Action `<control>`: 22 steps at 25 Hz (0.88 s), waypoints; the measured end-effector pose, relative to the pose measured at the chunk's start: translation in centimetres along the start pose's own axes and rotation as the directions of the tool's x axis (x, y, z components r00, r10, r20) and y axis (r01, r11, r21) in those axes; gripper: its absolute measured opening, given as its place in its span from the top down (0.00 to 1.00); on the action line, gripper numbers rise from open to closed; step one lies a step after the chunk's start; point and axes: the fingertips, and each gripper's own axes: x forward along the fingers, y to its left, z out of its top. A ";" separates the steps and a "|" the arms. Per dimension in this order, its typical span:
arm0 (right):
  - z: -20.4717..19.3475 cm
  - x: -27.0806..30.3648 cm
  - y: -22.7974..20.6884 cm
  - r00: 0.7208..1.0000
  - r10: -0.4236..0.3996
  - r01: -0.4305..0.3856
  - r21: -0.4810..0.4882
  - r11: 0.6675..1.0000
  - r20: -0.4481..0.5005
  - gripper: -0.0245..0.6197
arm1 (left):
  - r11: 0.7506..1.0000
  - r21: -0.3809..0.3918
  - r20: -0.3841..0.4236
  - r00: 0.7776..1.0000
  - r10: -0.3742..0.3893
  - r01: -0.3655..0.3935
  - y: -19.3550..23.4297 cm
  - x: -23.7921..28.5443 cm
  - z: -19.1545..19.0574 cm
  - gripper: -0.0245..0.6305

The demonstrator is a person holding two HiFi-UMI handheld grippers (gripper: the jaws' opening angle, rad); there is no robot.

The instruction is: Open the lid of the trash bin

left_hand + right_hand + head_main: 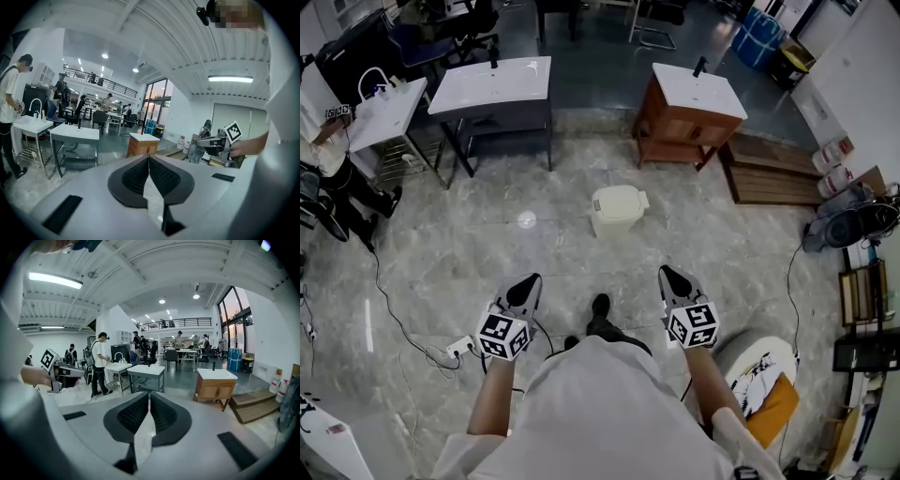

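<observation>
A small cream trash bin (617, 208) stands on the marble floor ahead, its lid down. My left gripper (530, 280) and right gripper (667, 273) are held side by side well short of the bin, both pointing toward it. Each is shut with nothing between its jaws. In the left gripper view the left gripper (148, 157) has its pads together, and the right gripper (219, 140) shows off to the right. The right gripper (148, 393) in its own view also has its pads together, with the left gripper (60, 371) at the left. Neither gripper view shows the bin.
Beyond the bin stand a grey washbasin table (492, 86) and a wooden sink cabinet (689, 111), with a wooden pallet (772, 171) at the right. A power strip (459, 349) and cables lie on the floor at the left. A person (333, 173) stands far left.
</observation>
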 end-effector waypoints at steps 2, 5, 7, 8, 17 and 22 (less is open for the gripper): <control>0.1 1.1 -0.5 1.000 0.011 -0.011 -0.001 1.000 -0.003 0.91 | 1.000 -0.002 -0.003 1.000 0.006 -0.006 0.5 0.8 0.2 0.93; 0.4 2.9 -1.3 0.999 0.032 -0.032 -0.007 0.999 -0.013 0.91 | 1.000 -0.003 -0.008 1.000 0.011 -0.011 1.0 2.5 0.7 0.93; 0.7 4.0 -2.0 0.999 0.044 -0.044 -0.013 0.999 -0.020 0.91 | 1.000 -0.003 -0.012 1.000 0.013 -0.013 1.3 3.7 1.0 0.93; 0.8 4.6 -2.4 0.999 0.049 -0.049 -0.014 0.999 -0.021 0.91 | 1.000 -0.002 -0.014 1.000 0.014 -0.014 1.4 4.3 1.2 0.93; 2.3 9.6 -6.6 0.996 0.087 -0.087 -0.010 0.996 -0.039 0.91 | 1.000 0.003 -0.040 0.999 0.019 -0.019 2.3 10.3 3.1 0.93; 2.4 12.3 -9.5 0.993 0.109 -0.109 -0.001 0.994 -0.049 0.91 | 0.999 0.015 -0.057 0.998 0.033 -0.032 2.5 13.8 3.9 0.93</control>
